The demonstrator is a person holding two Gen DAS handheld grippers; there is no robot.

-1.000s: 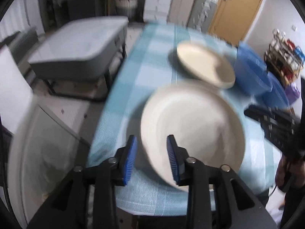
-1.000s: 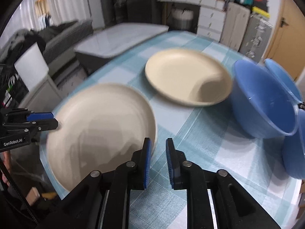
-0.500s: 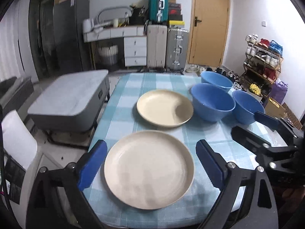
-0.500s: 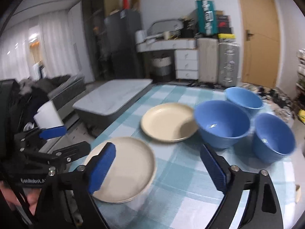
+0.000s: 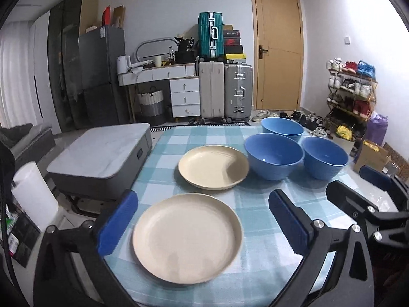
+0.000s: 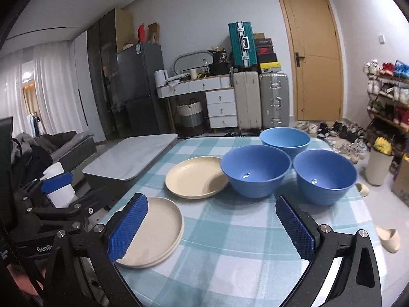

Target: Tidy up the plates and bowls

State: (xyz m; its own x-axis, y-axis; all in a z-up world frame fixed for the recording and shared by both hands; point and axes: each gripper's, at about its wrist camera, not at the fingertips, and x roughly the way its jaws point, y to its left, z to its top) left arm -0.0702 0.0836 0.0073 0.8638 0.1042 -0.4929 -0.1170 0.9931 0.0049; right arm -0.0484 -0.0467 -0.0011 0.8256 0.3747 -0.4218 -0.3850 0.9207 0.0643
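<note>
Two cream plates lie stacked nearest, the lower one barely visible. Left gripper and right gripper, lately pinched narrow, have spread wide, empty.

Bare checked cloth lies open right of the near plate; three bowls apparently crowd the far side.

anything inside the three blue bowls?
Nearest two bowls show bare blue interiors, only light glints. The far bowl looks empty too, but its bottom is hidden behind its own front rim and the nearer bowls.
</note>
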